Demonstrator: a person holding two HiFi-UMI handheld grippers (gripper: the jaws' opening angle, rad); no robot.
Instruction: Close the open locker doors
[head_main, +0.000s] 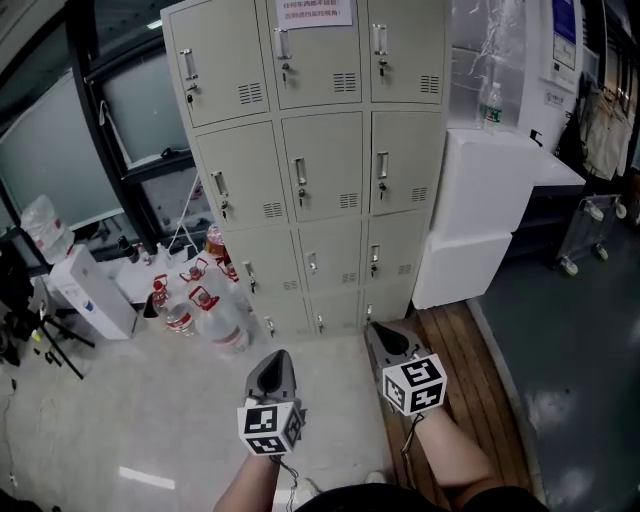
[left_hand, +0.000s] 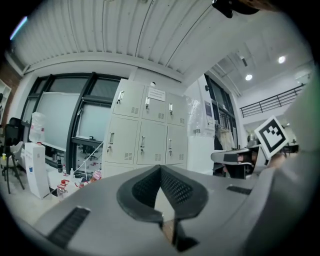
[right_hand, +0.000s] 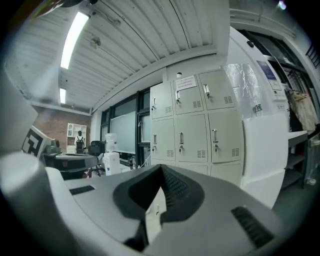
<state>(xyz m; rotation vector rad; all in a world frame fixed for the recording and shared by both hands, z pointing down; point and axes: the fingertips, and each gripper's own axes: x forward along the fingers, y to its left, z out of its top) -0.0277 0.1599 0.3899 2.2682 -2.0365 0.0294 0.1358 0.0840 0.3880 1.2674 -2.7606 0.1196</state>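
Observation:
The beige locker cabinet (head_main: 320, 160) stands ahead of me, three columns wide, and every door I can see sits flush and closed. It also fills the middle of the left gripper view as the lockers (left_hand: 142, 130) and of the right gripper view as the lockers (right_hand: 192, 122). My left gripper (head_main: 272, 368) hovers over the floor a step back from the bottom row, shut and empty. My right gripper (head_main: 385, 338) is beside it, slightly closer to the lowest doors, also shut with nothing in it. Both point at the cabinet.
Several water bottles (head_main: 215, 315) stand on the floor left of the lockers, by a white box-shaped unit (head_main: 90, 295). Stacked white foam boxes (head_main: 490, 200) abut the cabinet's right side, with a bottle (head_main: 490, 105) on top. A wooden strip (head_main: 470, 350) runs under my right arm.

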